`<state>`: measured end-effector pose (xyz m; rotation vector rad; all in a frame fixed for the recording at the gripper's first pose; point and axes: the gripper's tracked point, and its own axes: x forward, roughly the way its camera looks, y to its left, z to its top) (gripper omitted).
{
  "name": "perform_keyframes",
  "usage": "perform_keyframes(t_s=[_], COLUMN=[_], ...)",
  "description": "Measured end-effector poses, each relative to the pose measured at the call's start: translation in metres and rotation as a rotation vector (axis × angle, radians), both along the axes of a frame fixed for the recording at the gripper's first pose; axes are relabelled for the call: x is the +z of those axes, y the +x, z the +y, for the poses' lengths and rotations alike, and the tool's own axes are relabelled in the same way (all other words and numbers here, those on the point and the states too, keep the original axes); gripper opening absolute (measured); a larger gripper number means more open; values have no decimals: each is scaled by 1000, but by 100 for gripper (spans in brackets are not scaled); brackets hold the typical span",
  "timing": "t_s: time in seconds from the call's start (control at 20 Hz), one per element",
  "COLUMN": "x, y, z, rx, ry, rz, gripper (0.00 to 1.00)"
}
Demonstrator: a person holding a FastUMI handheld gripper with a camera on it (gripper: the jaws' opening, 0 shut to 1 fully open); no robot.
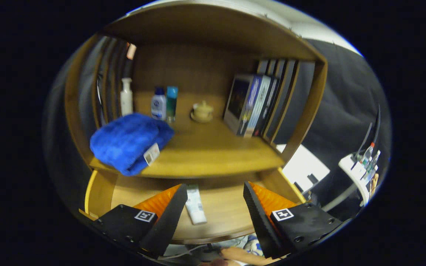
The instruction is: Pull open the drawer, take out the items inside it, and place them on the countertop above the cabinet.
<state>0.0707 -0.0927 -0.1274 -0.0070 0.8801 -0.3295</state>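
Note:
The drawer [227, 218] stands pulled open below the wooden countertop [213, 155]. A white tube [195, 205] lies on the drawer's floor, just right of my left finger. My gripper [215, 192] hovers open above the drawer with nothing between its fingers. A folded blue towel [129, 142] with a white tag rests on the countertop's left front corner, beyond my left finger.
At the back of the countertop stand a white pump bottle [126, 96], a small white bottle with a blue cap [158, 103], a teal tube [172, 102] and a beige lidded cup [202, 111]. Books [252, 104] lean at the right. A person's hand [235, 255] shows below the drawer.

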Motion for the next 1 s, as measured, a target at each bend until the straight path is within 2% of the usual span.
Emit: perform_keyframes(t_s=[0.1, 0.3, 0.5, 0.6, 0.8, 0.85, 1.0], x=[-31, -88, -122, -138, -164, -159, -156], y=[4, -6, -13, -12, -26, -18, -6], z=[0, -3, 2, 13, 29, 31, 37], rx=[-34, -88, -60, -33, -53, -63, -90], ry=[89, 172, 201, 245, 288, 303, 306], rz=[93, 311, 459, 519, 613, 579, 559], gripper=[99, 99, 99, 99, 97, 96, 61])
